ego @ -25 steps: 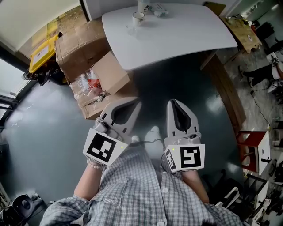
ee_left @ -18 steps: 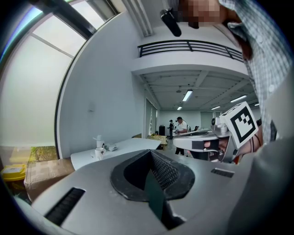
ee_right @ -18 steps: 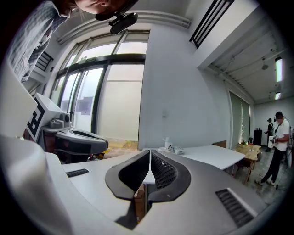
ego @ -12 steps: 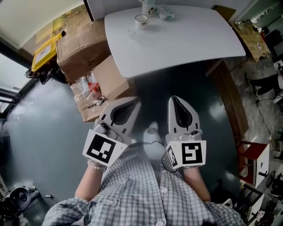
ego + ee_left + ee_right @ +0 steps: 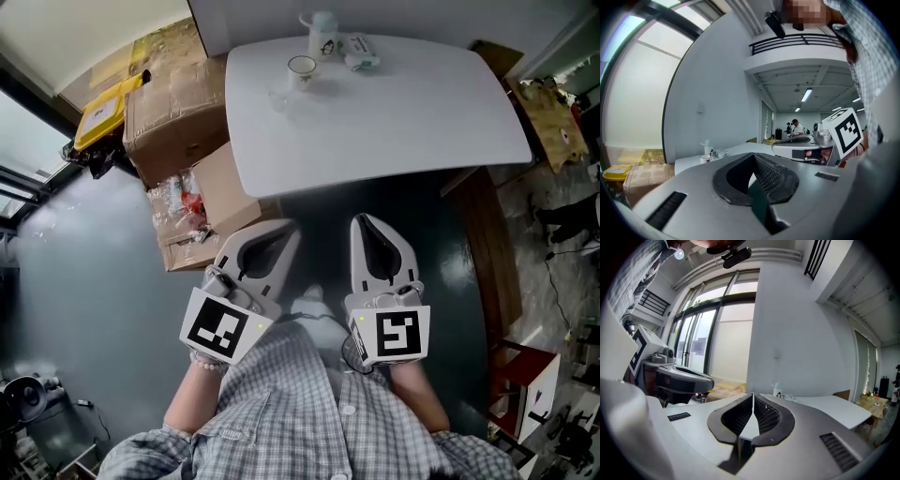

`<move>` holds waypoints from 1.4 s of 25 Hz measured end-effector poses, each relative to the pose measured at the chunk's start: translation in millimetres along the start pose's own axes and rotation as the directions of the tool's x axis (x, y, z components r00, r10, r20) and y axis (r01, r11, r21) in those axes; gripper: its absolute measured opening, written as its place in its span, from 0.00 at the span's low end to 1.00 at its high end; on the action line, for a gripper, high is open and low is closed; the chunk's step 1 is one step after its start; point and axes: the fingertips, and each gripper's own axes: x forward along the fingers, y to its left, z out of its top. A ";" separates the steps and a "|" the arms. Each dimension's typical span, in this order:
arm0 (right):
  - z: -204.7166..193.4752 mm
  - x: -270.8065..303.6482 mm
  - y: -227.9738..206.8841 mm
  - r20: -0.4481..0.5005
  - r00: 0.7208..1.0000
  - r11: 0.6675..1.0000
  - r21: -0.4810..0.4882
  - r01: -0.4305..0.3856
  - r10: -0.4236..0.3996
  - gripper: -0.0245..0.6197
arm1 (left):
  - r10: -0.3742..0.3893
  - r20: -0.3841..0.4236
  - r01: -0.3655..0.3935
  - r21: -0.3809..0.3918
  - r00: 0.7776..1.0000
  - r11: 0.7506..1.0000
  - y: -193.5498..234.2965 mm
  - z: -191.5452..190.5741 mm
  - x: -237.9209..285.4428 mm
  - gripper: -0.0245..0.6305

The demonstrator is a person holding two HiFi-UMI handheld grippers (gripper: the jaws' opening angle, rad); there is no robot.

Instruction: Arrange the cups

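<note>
Since the earlier frames, the white table [image 5: 394,112] had dropped lower in the head view, and the tall cup [image 5: 323,34] at its far edge had come into sight. Both grippers had kept their place close to the person's body.

The left gripper [image 5: 284,229] had its fingers pressed together on nothing. The right gripper [image 5: 365,221] was likewise closed and empty. Both cups stood well ahead of the fingertips, beyond the table's near edge. The small cup [image 5: 302,67] sat just on the fingers' side of the tall cup. A faint shape nearer the fingers than the small cup may have been a clear glass, but the view was too poor to confirm it.

The step in hand appeared to be the approach:
- Close the gap to the table first.
- Spread the fingers only when a cup stands directly ahead of them.
- Bring the fingers in level, one to each side of the cup wall.
- Keep the left fingers clear of the cardboard boxes [image 5: 178,122] to their left.
</note>
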 end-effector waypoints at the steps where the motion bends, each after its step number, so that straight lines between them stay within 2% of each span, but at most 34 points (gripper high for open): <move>1: 0.2 1.4 -5.4 0.004 1.000 1.000 0.000 -0.009 0.009 0.08 | 0.010 0.000 -0.010 -0.003 1.000 1.000 -0.8 0.9 5.2 0.05; 6: -3.7 7.5 -28.9 0.010 0.999 0.999 0.013 -0.041 0.041 0.08 | 0.047 -0.002 -0.047 -0.010 0.999 0.999 -4.3 5.0 27.1 0.05; 13: -18.6 16.9 -50.4 0.009 0.999 0.997 0.067 -0.037 0.036 0.08 | 0.063 -0.015 -0.063 0.001 0.998 0.998 -5.8 5.0 42.7 0.05; 16: -19.5 26.6 -53.9 0.017 1.000 0.996 0.086 -0.024 0.022 0.08 | 0.080 -0.019 -0.080 -0.003 0.997 0.997 6.8 5.2 45.5 0.05; 24: -16.7 52.1 -77.6 0.013 1.000 0.998 0.059 0.000 0.000 0.08 | 0.091 -0.019 -0.091 0.000 0.996 0.996 39.8 9.3 76.3 0.05; 35: -1.2 130.1 -104.4 -0.003 1.000 1.000 0.013 -0.011 0.011 0.08 | 0.095 -0.007 -0.095 -0.020 0.995 0.995 99.9 20.6 128.3 0.05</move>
